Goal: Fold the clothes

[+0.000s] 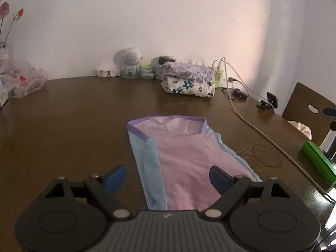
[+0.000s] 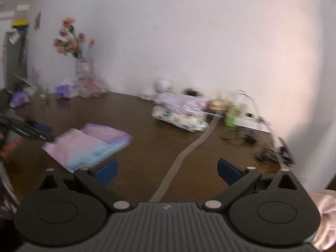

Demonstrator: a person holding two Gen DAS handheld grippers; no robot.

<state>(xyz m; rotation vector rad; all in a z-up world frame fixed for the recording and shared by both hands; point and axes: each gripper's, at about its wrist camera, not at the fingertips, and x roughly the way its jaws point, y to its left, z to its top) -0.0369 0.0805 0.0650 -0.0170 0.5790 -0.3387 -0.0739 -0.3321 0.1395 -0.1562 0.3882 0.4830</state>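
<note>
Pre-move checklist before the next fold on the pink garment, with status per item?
1. Left tool open, holding nothing: ok.
2. Right tool open, holding nothing: ok.
3. Pink garment lies flat on the table, partly folded: ok.
4. Left tool lined up over the garment's near end: ok.
5. Right tool near the garment: not ok; it is off to the side, above the cable.
6. Right view sharp enough to aim: not ok, blurred.

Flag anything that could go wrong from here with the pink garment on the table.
The left gripper hangs open over the pink garment; closing low may pinch several folded layers and undo the fold. A cable runs beside the garment, so a sweeping fold could snag it. The right wrist view is blurred, making the right gripper's aim uncertain.
</note>
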